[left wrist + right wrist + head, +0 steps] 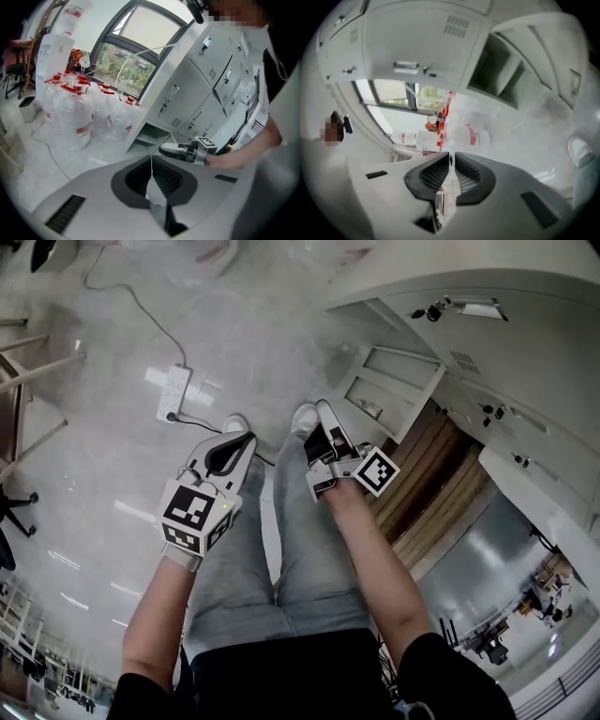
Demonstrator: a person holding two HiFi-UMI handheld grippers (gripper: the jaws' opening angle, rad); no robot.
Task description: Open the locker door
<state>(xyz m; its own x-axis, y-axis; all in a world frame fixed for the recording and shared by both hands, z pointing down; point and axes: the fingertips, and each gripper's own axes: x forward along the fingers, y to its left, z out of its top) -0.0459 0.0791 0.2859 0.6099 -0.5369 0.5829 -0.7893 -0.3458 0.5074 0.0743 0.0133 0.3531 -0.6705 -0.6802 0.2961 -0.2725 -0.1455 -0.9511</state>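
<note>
The jaws of the left gripper [151,161] are pressing together with nothing between them, and the jaws of the right gripper [450,161] are meeting at their tips in the same way, also empty. The locker door [394,385] is standing swung out from a low row of the pale grey locker bank [525,343], at the person's right. It is showing its inner face in the head view, and the compartment behind it is lying open. The right gripper is pointing forward just to the left of that door, near it but apart from it. The left gripper is hanging lower and further left, well apart from the lockers, with its marker cube [192,512] facing up. The other locker doors in the bank are sitting shut, each with a small handle and vent slots. Below the grippers, the person's legs in light jeans [281,559] and white shoes [305,416] are standing on a glossy pale floor [103,456]. A white power strip [173,393] is lying on that floor ahead of the left shoe, with its cable trailing away. In the left gripper view, a cluster of large clear water bottles [70,112] with red caps is standing on the floor beneath a window [133,56], beside the end of the locker bank.
</note>
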